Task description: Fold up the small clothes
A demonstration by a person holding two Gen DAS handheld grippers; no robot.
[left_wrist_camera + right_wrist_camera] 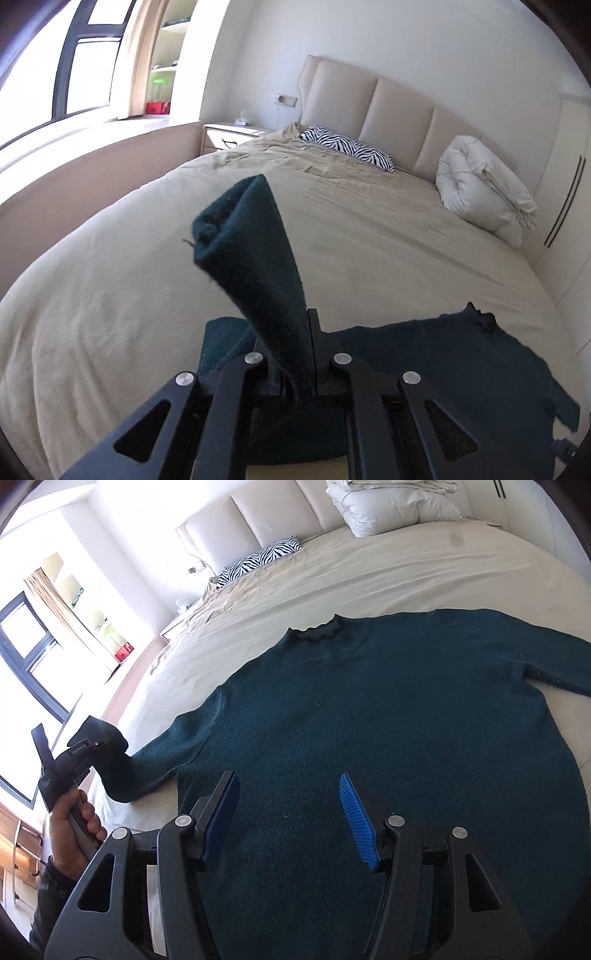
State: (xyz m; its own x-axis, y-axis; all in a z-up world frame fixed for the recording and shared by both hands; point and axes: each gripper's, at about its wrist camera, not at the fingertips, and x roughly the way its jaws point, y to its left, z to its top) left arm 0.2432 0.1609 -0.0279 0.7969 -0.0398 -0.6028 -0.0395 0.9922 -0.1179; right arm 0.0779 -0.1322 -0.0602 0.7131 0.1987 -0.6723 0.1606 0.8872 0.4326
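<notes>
While my left gripper (pixel 308 354) pinches the cuff end of the dark green sweater's sleeve (pixel 255 251) tight between its closed jaws, the cloth stands up ahead of it in a folded cone above the beige bedspread (pixel 110 295). That view shows only a dark stretch of the sweater (pixel 369 738) off to the gripper's right; its whole shape is plain only in the right wrist view, where it lies flat on the bed, neck (pixel 316 631) pointing away from me and the other sleeve (pixel 554 657) spread out far to the right. My right gripper (pixel 290 812) hangs just over the sweater's lower body, its blue pads (pixel 356 819) about half apart with nothing pressed between them. To its left, I see my left hand (pixel 74 830) around the other tool's handle, the sleeve lifted off the bed. Beyond both lie a zebra-striped pillow (pixel 347 147) and a folded white duvet (pixel 484 192) by the padded headboard (pixel 399 110).
</notes>
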